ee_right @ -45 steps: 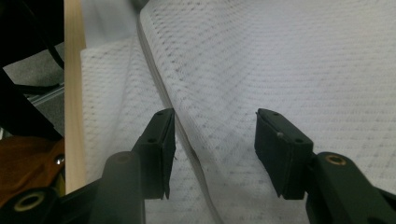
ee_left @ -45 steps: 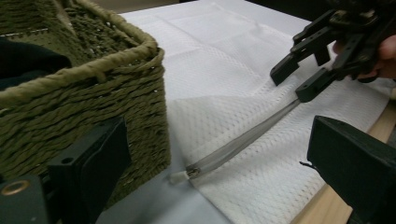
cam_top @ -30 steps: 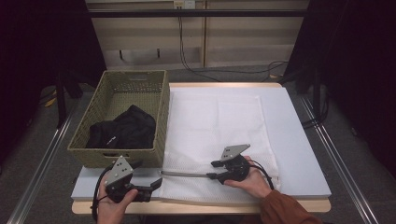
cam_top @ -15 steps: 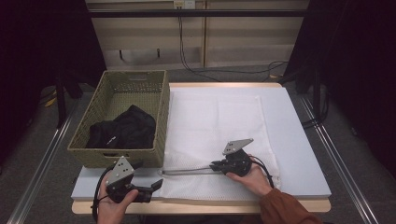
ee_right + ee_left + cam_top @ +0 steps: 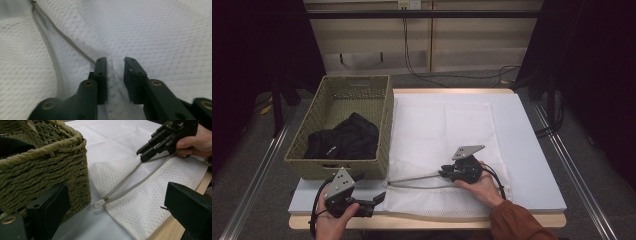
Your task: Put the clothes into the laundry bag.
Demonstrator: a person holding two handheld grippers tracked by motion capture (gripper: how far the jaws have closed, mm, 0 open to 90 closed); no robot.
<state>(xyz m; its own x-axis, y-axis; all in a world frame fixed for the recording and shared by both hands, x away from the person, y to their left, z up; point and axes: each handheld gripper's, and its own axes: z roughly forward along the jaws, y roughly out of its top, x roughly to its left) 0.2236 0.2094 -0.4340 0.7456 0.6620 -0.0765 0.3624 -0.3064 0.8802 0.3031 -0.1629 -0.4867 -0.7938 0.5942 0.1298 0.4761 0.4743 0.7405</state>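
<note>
Right gripper (image 5: pixel 115 75): jaws parted a little, having just been opening, a ridge of white mesh bag (image 5: pixel 442 150) standing between them, apparently not pinched. Grey zipper band (image 5: pixel 130 182) is seen gaping from there towards its closed end. Left gripper (image 5: pixel 379 200): jaws spread wide, nothing held, near the table (image 5: pixel 532 130) front edge. Bag lies flat, just beside the woven basket (image 5: pixel 384 125) with dark clothing (image 5: pixel 344 140).

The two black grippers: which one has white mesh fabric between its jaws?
The right gripper, at the white mesh laundry bag's zipper opening; the left gripper has nothing between them.
</note>
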